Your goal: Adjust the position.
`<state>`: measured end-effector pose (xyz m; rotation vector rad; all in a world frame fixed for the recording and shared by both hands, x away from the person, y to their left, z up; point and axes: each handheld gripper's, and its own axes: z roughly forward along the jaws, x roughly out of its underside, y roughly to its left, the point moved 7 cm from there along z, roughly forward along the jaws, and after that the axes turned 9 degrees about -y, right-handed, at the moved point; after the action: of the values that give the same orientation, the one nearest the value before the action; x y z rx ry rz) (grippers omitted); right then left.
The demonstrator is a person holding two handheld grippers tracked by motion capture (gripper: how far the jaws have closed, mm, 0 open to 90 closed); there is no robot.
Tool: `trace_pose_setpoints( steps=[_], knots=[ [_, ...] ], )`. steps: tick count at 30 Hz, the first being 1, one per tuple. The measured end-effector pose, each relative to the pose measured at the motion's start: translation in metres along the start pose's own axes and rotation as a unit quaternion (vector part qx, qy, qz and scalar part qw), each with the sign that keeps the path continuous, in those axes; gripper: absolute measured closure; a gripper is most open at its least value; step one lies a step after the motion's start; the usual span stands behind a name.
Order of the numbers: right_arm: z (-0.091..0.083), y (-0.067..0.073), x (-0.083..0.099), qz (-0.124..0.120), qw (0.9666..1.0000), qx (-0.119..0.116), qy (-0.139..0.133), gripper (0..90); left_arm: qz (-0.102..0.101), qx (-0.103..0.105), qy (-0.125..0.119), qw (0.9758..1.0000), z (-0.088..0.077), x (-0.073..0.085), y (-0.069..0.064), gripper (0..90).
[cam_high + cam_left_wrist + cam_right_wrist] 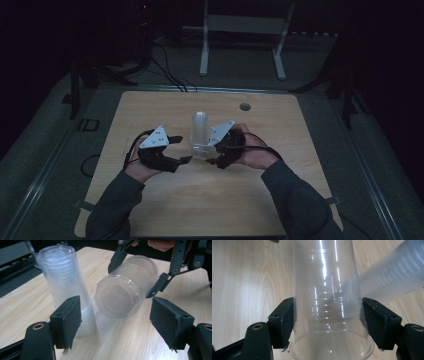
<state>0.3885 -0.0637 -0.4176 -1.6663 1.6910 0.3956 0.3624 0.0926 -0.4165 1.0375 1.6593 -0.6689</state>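
A tall stack of clear plastic cups (200, 129) stands upside down on the wooden table (165, 105). My right gripper (214, 153) is shut on a single clear cup (327, 302), its pads pressing on both sides near the rim. That cup (122, 293) lies roughly level beside the stack (66, 282), with its base turned toward my left gripper (113, 322). The left gripper (183, 149) is open with nothing between its pads, a short way from the cup's base. In the right gripper view the stack (392, 277) runs off behind the held cup, past the right gripper (327, 325).
A round cable hole (244, 106) sits near the table's far edge. A white frame stand (243, 37) and cables lie on the dark floor beyond. The person's forearms reach in from the near edge.
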Motion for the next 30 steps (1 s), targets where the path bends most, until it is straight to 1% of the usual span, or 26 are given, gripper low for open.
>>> trace_pose_setpoints(
  steps=[14, 18, 22, 28, 30],
  knots=[
    [-0.0014, 0.0009, 0.0031, -0.012, 0.9996, -0.014, 0.022, 29.4, 0.001, 0.028, 0.015, 0.9995, 0.0026, 0.007, -0.0017, 25.3],
    [-0.0009, 0.0015, 0.004, -0.023, 0.9991, -0.016, 0.032, 29.4, 0.003, 0.04, 0.023, 0.9989, 0.0041, 0.0086, -0.0039, 25.7],
    [-0.0011, 0.0022, 0.0037, -0.034, 0.9983, -0.02, 0.042, 29.4, 0.005, 0.046, 0.026, 0.9986, 0.0055, 0.0086, -0.0052, 25.7],
    [-0.0014, 0.003, 0.0038, -0.043, 0.9973, -0.023, 0.054, 29.4, 0.013, 0.053, 0.03, 0.9981, 0.0068, 0.0058, -0.0055, 25.7],
    [-0.0014, 0.0037, 0.0036, -0.051, 0.9965, -0.026, 0.061, 29.4, 0.022, 0.056, 0.042, 0.9973, 0.0084, 0.0069, -0.0066, 25.7]
  ],
)
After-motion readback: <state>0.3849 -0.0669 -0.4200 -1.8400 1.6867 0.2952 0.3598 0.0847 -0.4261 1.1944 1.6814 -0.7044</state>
